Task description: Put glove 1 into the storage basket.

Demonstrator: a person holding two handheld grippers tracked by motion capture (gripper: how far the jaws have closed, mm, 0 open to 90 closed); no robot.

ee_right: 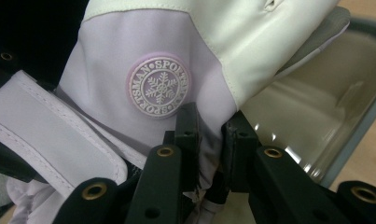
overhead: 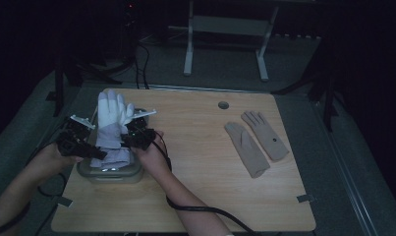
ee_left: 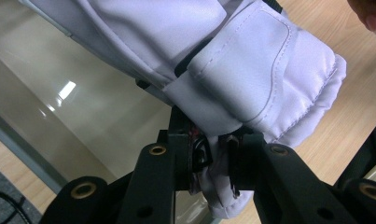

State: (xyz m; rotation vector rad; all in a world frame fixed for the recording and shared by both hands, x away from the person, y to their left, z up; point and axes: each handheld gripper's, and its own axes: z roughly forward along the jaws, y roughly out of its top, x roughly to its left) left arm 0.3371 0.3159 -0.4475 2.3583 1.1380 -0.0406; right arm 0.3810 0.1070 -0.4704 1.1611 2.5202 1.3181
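Note:
A padded white and lilac ski glove (overhead: 111, 129) hangs over a clear rectangular container (overhead: 109, 172) at the table's left, its white fingers pointing away from me. My left gripper (overhead: 90, 150) is shut on the lilac cuff (ee_left: 251, 88) at the glove's left edge; the fabric is pinched between the jaws (ee_left: 213, 163). My right gripper (overhead: 129, 135) is shut on the glove's right side, just below a round snowflake badge (ee_right: 159, 87). The glove (ee_right: 143, 70) covers the container's open top (ee_right: 307, 112).
Two thin beige gloves (overhead: 246, 147) (overhead: 265, 133) lie flat on the right half of the wooden table (overhead: 195, 187). A round cable hole (overhead: 223, 104) sits near the far edge. A cable (overhead: 205, 209) trails from the right gripper across the front.

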